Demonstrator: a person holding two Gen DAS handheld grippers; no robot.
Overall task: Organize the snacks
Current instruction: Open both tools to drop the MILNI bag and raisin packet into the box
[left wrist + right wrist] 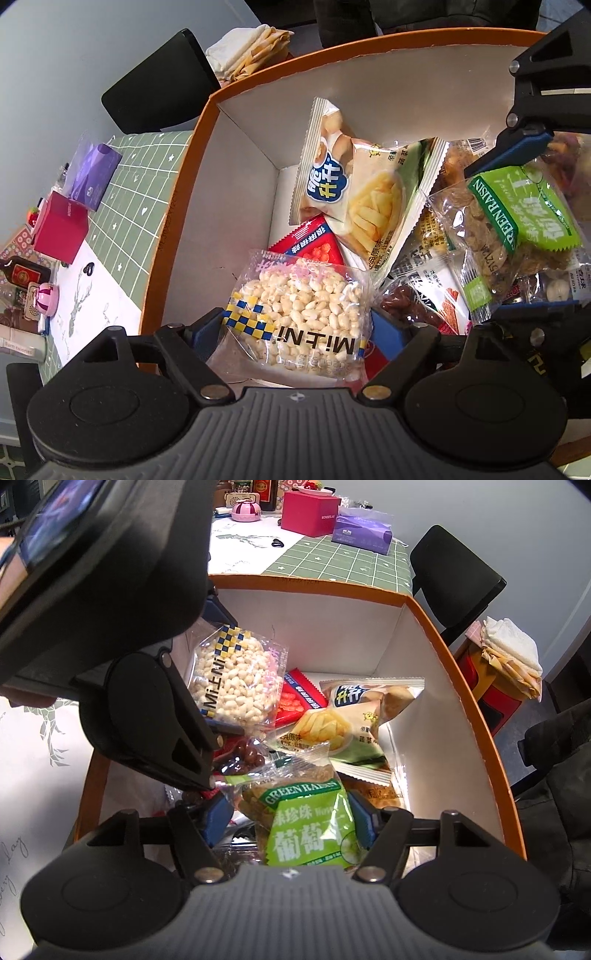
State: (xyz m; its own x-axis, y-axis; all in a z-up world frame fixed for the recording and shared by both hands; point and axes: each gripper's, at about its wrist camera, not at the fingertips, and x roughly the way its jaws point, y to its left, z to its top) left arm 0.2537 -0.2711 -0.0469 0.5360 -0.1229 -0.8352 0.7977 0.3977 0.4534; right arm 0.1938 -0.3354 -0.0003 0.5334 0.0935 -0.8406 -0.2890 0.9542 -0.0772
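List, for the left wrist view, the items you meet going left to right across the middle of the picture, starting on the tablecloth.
Red box → purple tissue pack → orange box wall → fries packet → green raisin packet.

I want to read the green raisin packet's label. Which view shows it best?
The right wrist view: the green raisin packet faces the camera, upright and close. In the left wrist view it lies sideways at the right.
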